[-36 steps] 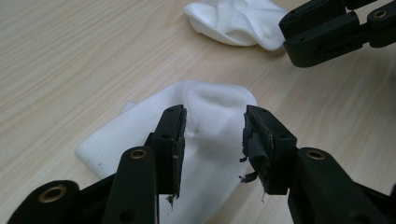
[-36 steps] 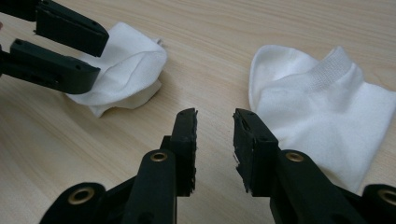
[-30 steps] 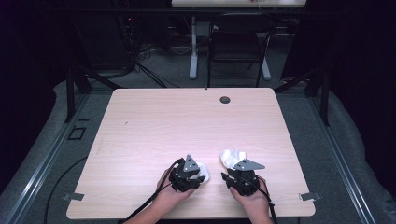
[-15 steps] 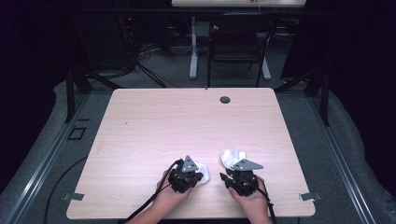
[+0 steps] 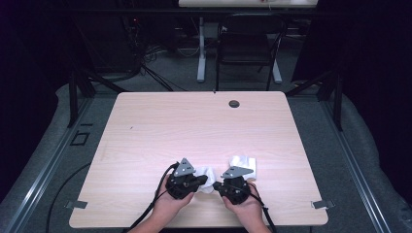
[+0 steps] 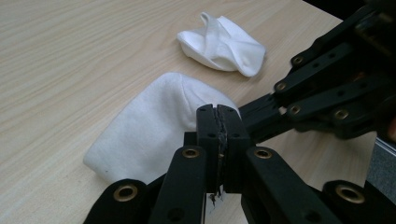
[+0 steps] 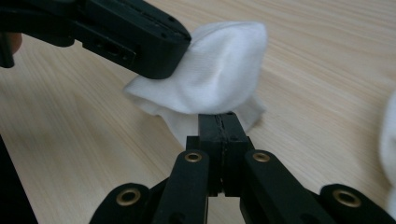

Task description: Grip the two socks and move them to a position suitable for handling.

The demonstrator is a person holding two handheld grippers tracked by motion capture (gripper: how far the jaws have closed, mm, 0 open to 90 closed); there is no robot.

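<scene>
Room: dark, with black stands and cables on a grey floor; a black chair (image 5: 250,46) and a white desk leg stand beyond the far edge.
Surface: pale wood-grain tabletop (image 5: 194,131) with rounded corners and a small dark round grommet (image 5: 234,103) near its far edge.
Writing: no brand, label or lettering can be read in any view.
Near sock: soft white fabric sock (image 6: 154,126), lying close to the near edge between the two tools; in the high view it is a small white bunch (image 5: 206,172).
Far sock: crumpled white fabric sock with a folded cuff (image 6: 219,43), lying flat on the wood just beyond the right tool (image 5: 244,163), apart from the near sock.
Left hand-held gripper: (image 5: 204,179) held in the person's left hand (image 5: 170,204), grey three-cornered plate on top; jaws pressed together on an edge of the near sock (image 6: 219,135).
Right hand-held gripper: (image 5: 218,184) held in the person's right hand (image 5: 248,208); jaws clenched (image 7: 219,126) on a thin lower flap of the same sock (image 7: 210,84).
Left gripper view adds: both socks at once, and the right tool's black linkage arms crossing at right.
Right gripper view adds: the sock's rounded end puffed up off the wood, touching the left tool's black body at upper left.
High view adds: both tools close together, tips pointing toward each other.
</scene>
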